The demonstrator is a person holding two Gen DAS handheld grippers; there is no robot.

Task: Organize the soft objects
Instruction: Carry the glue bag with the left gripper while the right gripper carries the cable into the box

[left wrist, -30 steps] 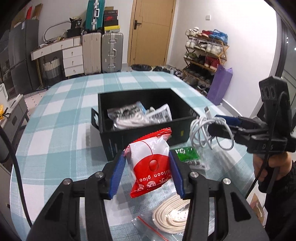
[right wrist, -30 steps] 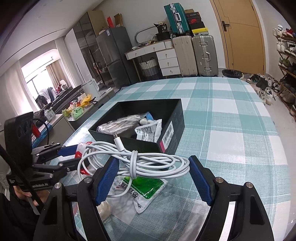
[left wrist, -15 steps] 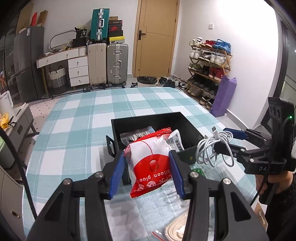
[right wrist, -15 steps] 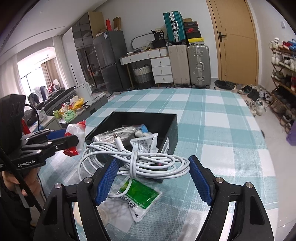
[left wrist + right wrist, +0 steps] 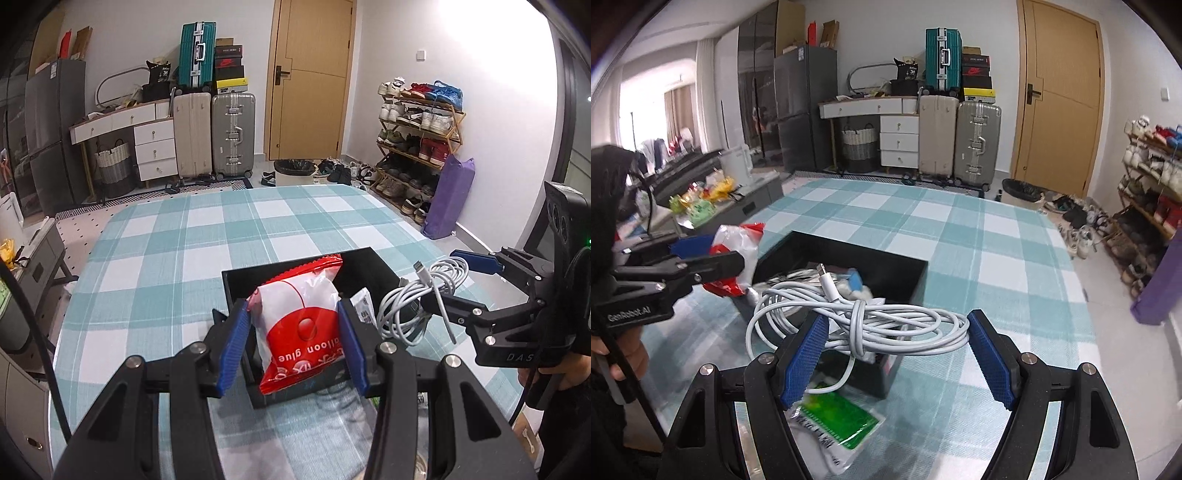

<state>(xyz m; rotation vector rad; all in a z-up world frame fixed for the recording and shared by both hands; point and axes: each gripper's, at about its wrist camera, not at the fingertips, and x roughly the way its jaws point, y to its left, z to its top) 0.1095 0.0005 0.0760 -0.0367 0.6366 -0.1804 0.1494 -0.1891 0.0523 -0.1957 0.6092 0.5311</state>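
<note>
- Bench (image 5: pixel 177 258) was covered with a teal-and-white checked cloth.
- Black open box (image 5: pixel 886 271) sat on the bench, near side; it held packets and white cord, contents partly hidden.
- Clear packet with green label (image 5: pixel 836 417) lay flat on the cloth just beside the box's near corner.
- Far half of the bench carried only cloth.

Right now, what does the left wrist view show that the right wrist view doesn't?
Only the left wrist view: the left gripper clamping the red-and-white pouch head-on, printed side visible.
Only the right wrist view: a green packet on the tablecloth below the right gripper, and bagged items inside the black box.
Both: that box, the pouch, and the white cable coil held by the right gripper.
</note>
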